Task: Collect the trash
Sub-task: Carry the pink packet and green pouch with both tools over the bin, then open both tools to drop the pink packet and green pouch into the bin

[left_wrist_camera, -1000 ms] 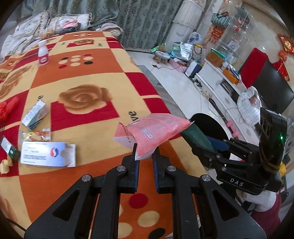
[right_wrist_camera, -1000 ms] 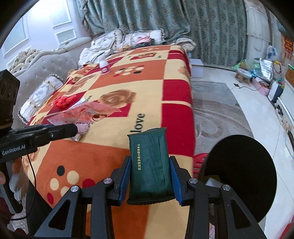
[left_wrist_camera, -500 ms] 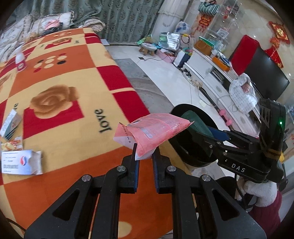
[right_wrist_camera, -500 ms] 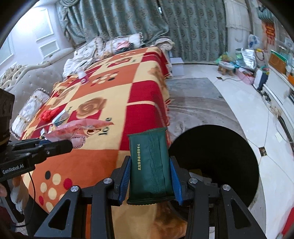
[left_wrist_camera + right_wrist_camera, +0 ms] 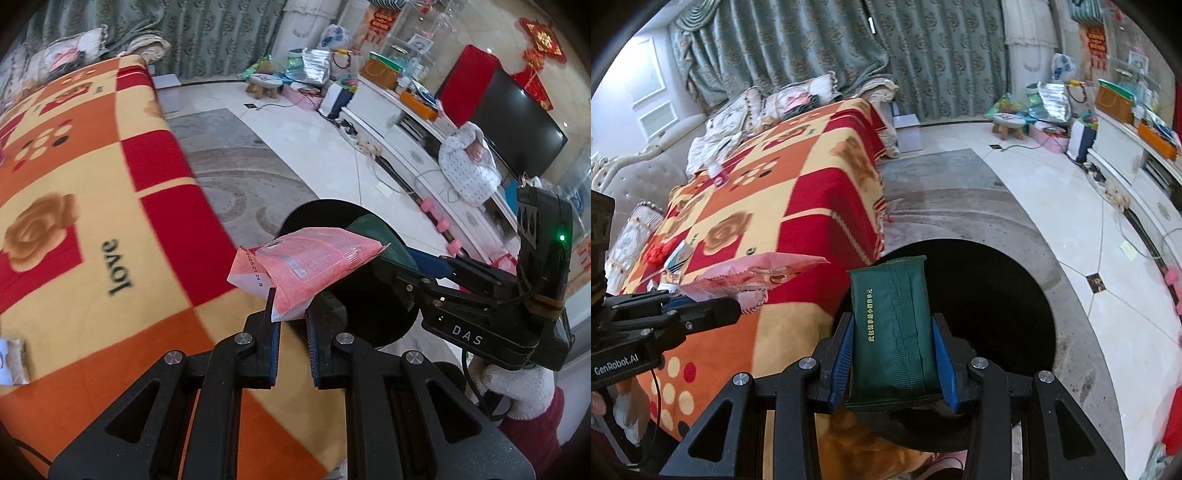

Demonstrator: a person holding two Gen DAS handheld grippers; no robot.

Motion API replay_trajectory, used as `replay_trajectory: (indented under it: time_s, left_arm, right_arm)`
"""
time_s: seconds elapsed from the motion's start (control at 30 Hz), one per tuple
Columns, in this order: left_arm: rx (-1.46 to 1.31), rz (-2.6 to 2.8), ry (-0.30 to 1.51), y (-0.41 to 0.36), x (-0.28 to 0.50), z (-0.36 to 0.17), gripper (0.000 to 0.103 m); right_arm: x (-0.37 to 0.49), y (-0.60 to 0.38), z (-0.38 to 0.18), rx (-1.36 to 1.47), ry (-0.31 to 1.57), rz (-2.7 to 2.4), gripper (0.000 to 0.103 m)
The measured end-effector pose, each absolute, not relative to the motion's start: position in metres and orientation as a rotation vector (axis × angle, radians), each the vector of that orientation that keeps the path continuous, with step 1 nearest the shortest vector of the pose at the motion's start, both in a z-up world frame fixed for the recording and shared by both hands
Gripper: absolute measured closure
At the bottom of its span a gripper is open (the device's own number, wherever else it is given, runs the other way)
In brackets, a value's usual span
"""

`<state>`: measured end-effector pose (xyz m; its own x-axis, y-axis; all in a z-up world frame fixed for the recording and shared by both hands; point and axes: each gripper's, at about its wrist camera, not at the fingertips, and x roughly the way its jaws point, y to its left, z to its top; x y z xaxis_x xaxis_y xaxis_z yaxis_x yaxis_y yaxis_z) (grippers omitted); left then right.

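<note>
Both jaws are clamped: our right gripper [image 5: 892, 354] squeezes the green packet [image 5: 892, 328] over the black bin [image 5: 993, 295], our left gripper [image 5: 291, 325] pinches just a corner of the pink wrapper [image 5: 314, 266] at the bin's near edge. Let go now and that wrapper could flutter onto the grey rug [image 5: 236, 177]. More litter waits on the chequered blanket [image 5: 768, 206]; cluttered living room beyond.

Both tongs, the left tongs [image 5: 290, 321] and right tongs [image 5: 893, 360], are matte black with blue rubber pads, silver screws, white "DAS" and "GenRobot.AI" lettering and a green lamp; the right hand [image 5: 517, 384] wears a white knit glove and dark red sleeve
</note>
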<state>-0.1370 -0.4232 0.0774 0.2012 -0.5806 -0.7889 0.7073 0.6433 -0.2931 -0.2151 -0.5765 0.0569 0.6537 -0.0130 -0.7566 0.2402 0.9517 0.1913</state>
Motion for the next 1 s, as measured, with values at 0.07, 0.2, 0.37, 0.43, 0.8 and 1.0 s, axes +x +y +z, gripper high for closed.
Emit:
replay_trajectory:
  time_s: [0.07, 0.2, 0.37, 0.43, 0.8, 1.0]
  left_arm:
    - [0.148, -0.915, 1.032, -0.431, -0.138, 0.076, 0.092]
    - [0.136, -0.934, 1.045, -0.443, -0.137, 0.075, 0.092]
    - [0.123, -0.954, 1.062, -0.457, -0.135, 0.074, 0.093]
    - [0.121, -0.958, 1.066, -0.461, -0.135, 0.073, 0.093]
    - [0.067, -1.016, 1.11, -0.478, -0.135, 0.071, 0.092]
    - [0.029, -1.058, 1.114, -0.482, -0.138, 0.071, 0.082]
  right_arm:
    - [-0.218, -0.584, 0.056, 0.297, 0.848, -0.157, 0.064]
    - [-0.221, -0.596, 0.053, 0.315, 0.85, -0.174, 0.064]
    - [-0.223, -0.604, 0.051, 0.332, 0.848, -0.189, 0.064]
    - [-0.223, -0.607, 0.05, 0.341, 0.848, -0.193, 0.064]
    - [-0.229, -0.629, 0.043, 0.436, 0.843, -0.233, 0.057]
    - [-0.236, -0.638, 0.046, 0.457, 0.832, -0.262, 0.056]
